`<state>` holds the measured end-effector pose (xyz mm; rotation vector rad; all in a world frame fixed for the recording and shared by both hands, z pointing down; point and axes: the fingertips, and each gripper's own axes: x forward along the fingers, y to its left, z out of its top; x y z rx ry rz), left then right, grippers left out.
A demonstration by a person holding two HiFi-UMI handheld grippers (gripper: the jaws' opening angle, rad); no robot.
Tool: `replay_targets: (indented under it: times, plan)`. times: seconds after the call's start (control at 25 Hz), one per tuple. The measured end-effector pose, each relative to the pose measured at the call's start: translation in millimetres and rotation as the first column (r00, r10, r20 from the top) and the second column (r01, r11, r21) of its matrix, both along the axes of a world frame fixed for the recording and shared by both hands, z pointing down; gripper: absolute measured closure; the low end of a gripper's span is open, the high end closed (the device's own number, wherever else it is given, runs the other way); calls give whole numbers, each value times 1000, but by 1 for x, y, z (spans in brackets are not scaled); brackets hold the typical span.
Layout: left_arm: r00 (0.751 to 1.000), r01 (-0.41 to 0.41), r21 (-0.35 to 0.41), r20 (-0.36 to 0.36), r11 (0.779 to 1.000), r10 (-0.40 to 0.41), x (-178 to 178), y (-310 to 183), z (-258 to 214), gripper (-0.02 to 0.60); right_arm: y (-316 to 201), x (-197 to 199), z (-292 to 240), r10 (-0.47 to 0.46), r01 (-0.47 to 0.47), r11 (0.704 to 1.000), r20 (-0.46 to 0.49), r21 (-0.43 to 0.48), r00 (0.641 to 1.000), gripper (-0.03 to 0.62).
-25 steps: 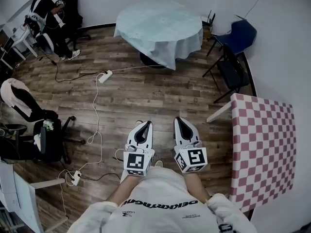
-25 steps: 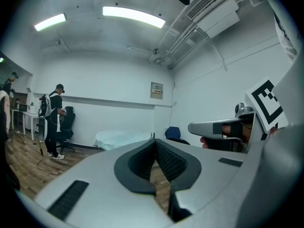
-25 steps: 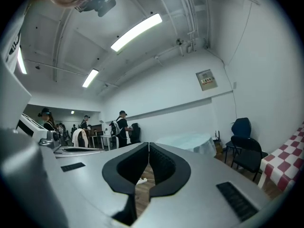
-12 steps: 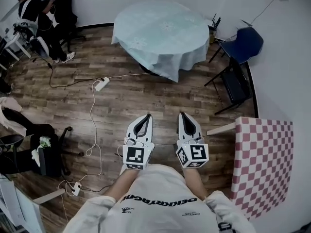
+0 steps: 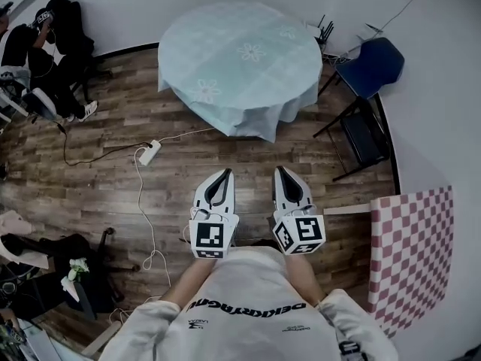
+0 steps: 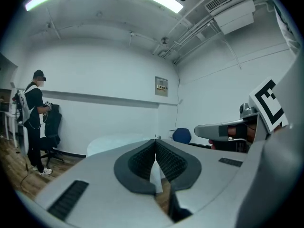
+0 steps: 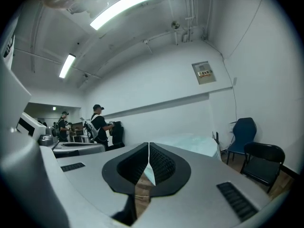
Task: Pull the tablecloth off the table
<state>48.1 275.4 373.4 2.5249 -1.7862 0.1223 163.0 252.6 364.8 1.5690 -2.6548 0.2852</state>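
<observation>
The wooden plank floor (image 5: 90,179) fills most of the head view, with a wide bare stretch between the person holding the grippers and the one round table (image 5: 225,96) at the far wall. One pale blue-green tablecloth (image 5: 240,62) covers that table completely. It hangs over the rim all round, and its near edge drops in a point toward the grippers, well apart from both.

At the right edge stands one table under a red-and-white checked cloth (image 5: 413,254), its near corner close to the right gripper's side. Two chairs stand between the round table and the right wall: a blue chair (image 5: 376,62) close beside the tablecloth, and a black folding chair (image 5: 366,138) nearer the checked cloth, leaving a narrow lane there.

One other person (image 5: 37,59) is at the far left wall.

Two grippers are held side by side low in the middle, pointing at the round table. The left gripper (image 5: 225,173) has its jaws pressed together on nothing, and so does the right gripper (image 5: 281,171).

One white power strip (image 5: 148,153) lies on the floor left of the open stretch, and its cable (image 5: 140,201) trails toward the near left.
</observation>
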Motion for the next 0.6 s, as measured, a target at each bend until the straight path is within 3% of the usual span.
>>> replay_targets:
  times: [0.36, 0.6]
  plan:
    - [1000, 8, -42, -21, 999, -9, -34, -91, 23, 566, -89, -33, 16, -17, 16, 1000, -33, -26, 999, 556]
    - [1000, -9, -56, -3, 998, 9, -36, -177, 38, 566, -174, -42, 32, -32, 31, 999, -19, -22, 999, 556]
